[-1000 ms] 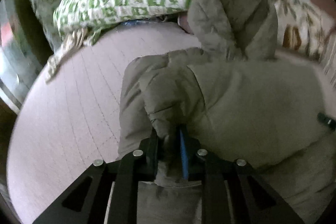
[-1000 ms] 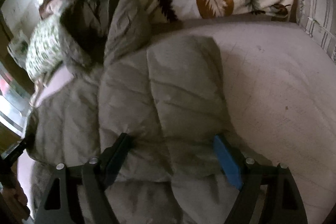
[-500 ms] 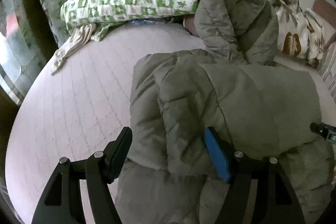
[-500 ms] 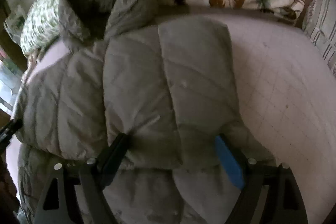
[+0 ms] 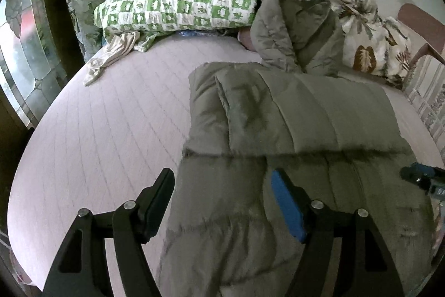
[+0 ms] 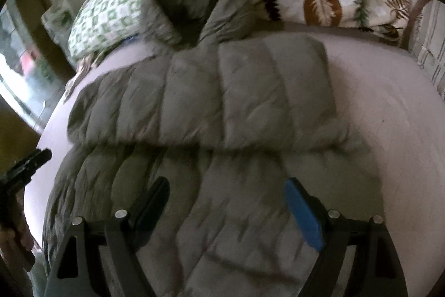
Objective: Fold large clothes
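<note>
Both jaws stand open, gripping nothing: left gripper and right gripper hover above the folded jacket on the bed.

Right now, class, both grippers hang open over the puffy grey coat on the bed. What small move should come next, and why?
Probably lower both grippers to the near hem and grip it. The coat already has both sides folded inward, yet its lower part lies unfolded towards the cameras. The left gripper and right gripper are open above it, holding nothing, so lifting the hem towards the hood looks next.
</note>
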### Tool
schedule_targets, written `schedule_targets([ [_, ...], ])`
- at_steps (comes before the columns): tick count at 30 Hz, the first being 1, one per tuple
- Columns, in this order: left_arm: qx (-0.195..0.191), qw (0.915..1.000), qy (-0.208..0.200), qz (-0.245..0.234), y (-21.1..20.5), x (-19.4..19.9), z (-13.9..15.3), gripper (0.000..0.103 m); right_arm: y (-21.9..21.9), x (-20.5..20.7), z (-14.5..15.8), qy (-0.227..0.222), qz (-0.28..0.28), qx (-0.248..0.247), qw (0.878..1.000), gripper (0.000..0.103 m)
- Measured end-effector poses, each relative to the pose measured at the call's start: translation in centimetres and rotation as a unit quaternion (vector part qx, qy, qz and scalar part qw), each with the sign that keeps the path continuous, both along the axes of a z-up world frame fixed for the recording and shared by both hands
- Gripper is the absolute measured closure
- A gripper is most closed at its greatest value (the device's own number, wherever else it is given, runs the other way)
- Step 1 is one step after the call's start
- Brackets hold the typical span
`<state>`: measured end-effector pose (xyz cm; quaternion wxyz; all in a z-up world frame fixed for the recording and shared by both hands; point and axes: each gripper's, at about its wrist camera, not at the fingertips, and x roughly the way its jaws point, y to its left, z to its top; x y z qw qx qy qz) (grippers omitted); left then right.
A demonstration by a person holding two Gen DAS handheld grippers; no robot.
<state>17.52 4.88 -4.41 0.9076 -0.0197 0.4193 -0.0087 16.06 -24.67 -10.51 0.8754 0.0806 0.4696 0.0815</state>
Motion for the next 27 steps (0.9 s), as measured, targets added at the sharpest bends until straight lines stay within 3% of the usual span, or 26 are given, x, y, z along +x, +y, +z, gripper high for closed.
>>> schedule_targets([
  [6, 0.004, 0.9999, 0.006, -0.009, -1.0, -2.1, -0.5, 0.029, 2.5, -2.0, -1.2, 0.015, 0.025, -0.010, 1.000, 0.016],
  [27, -0.020, 0.9998, -0.004, -0.001, -0.9, -4.1, 1.4, 0.027, 3.2, -4.7, 1.4, -0.003, 0.028, -0.009, 1.000, 0.016],
])
